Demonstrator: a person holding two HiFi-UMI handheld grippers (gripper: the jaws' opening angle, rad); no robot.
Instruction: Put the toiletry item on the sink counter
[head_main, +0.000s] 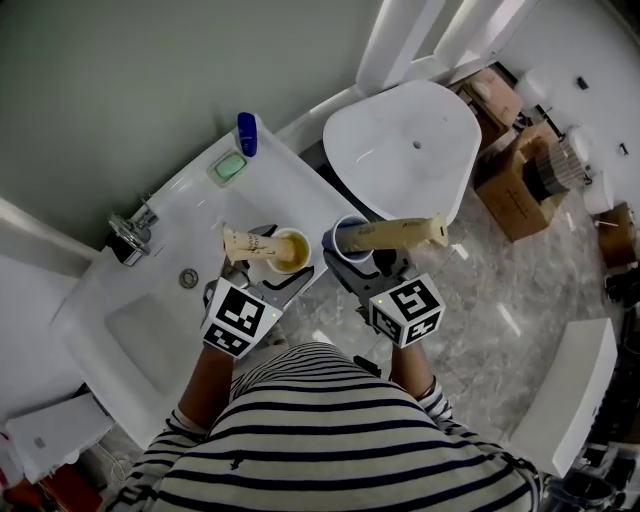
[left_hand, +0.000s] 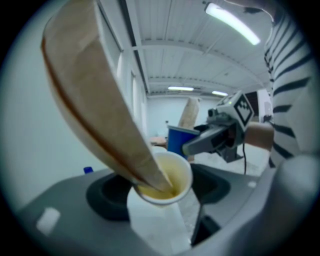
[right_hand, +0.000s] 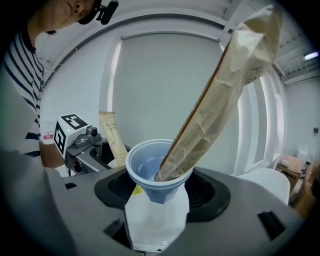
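My left gripper (head_main: 268, 278) is shut on a pale yellow cup (head_main: 288, 250) with a beige toiletry packet (head_main: 246, 243) standing slanted in it. This cup hangs over the front right corner of the white sink counter (head_main: 195, 195). My right gripper (head_main: 362, 272) is shut on a blue cup (head_main: 347, 240) that holds a second beige packet (head_main: 402, 233), just off the counter's right edge. In the left gripper view the yellow cup (left_hand: 165, 176) sits between the jaws with its packet (left_hand: 95, 100) leaning left. In the right gripper view the blue cup (right_hand: 156, 172) carries its packet (right_hand: 225, 95).
On the counter's far end lie a green soap (head_main: 228, 167) and a blue bottle (head_main: 246, 133). A chrome faucet (head_main: 130, 236) stands left of the basin (head_main: 150, 335). A white toilet (head_main: 405, 140) is to the right, with cardboard boxes (head_main: 515, 180) beyond it.
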